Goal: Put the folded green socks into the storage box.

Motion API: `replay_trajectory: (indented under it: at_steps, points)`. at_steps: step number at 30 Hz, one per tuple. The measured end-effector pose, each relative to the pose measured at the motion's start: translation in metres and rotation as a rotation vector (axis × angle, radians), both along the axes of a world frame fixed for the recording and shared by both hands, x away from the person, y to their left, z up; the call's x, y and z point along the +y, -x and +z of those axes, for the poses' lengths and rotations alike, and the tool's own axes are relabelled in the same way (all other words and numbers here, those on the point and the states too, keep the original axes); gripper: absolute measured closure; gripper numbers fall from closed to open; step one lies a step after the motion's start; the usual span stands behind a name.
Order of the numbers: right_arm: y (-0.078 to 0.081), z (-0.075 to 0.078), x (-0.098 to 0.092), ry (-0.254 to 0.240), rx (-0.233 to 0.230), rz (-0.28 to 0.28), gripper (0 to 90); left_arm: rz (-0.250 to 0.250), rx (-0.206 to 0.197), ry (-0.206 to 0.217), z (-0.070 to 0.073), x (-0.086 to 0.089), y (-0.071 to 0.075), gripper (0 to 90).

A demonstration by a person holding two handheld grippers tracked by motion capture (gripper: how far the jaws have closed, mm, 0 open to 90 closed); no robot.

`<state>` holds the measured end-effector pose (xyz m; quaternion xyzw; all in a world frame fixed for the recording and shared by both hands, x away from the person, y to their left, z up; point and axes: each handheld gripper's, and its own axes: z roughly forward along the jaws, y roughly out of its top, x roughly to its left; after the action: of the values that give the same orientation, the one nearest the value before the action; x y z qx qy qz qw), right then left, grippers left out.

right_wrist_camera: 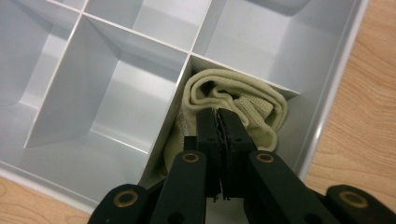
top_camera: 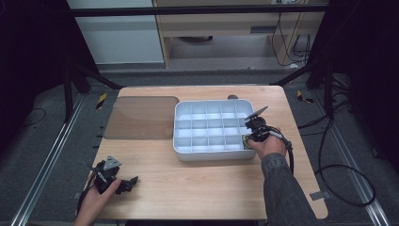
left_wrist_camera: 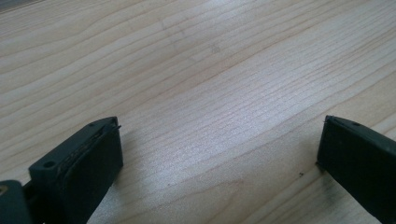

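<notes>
We had the right gripper (right_wrist_camera: 219, 122) down in the near right corner compartment of the white divided tray (top_camera: 183, 151), its jaws pressed together on a fold of the rolled beige sock (right_wrist_camera: 243, 105). The sock sat bunched inside that compartment, against the divider on one side and close to the outer wall on the other, with part of it reaching down toward the floor of the cell. In the high view the right gripper (top_camera: 254, 129) stood over that same corner, the hand behind it just off the tray's edge.

The left gripper (top_camera: 123, 184) rested on the bare worktop (left_wrist_camera: 205, 84) at the near left, well apart from the tray, its jaws spread wide with nothing between them.

As we judged it, the step was seating the sock in its cell. To do that well we needed to keep the roll pushed low and centred so no loose cuff rode up over the divider into the neighbouring compartment. We would then part the jaws only a little, straight and slowly, since knit fabric tends to cling to the pads and could be dragged back out on the lift. Lifting vertically, clear of the thin walls, looked safest. A tinted lid (top_camera: 141, 117) lay flat on the worktop left of the tray.
</notes>
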<state>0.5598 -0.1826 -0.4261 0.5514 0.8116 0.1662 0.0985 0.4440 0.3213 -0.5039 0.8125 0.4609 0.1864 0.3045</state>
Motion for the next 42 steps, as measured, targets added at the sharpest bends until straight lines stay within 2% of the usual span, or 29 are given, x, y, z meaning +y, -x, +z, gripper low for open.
replay_trajectory:
  at_steps: [15,26,35,42]
  points:
    - [0.007,0.014,-0.007,-0.043,-0.085,0.002,90.0,-0.001,-0.001,0.001,0.000,0.000,0.000,0.0]
    - [0.009,0.020,-0.012,-0.060,-0.127,-0.002,90.0,-0.003,-0.001,0.001,0.000,-0.001,0.000,0.0]
    - [0.011,0.022,-0.015,-0.068,-0.137,-0.011,90.0,-0.004,-0.002,0.002,0.000,-0.001,0.000,0.0]
    - [0.012,0.023,-0.018,-0.089,-0.174,-0.029,90.0,-0.004,-0.002,0.001,0.000,-0.001,0.000,0.0]
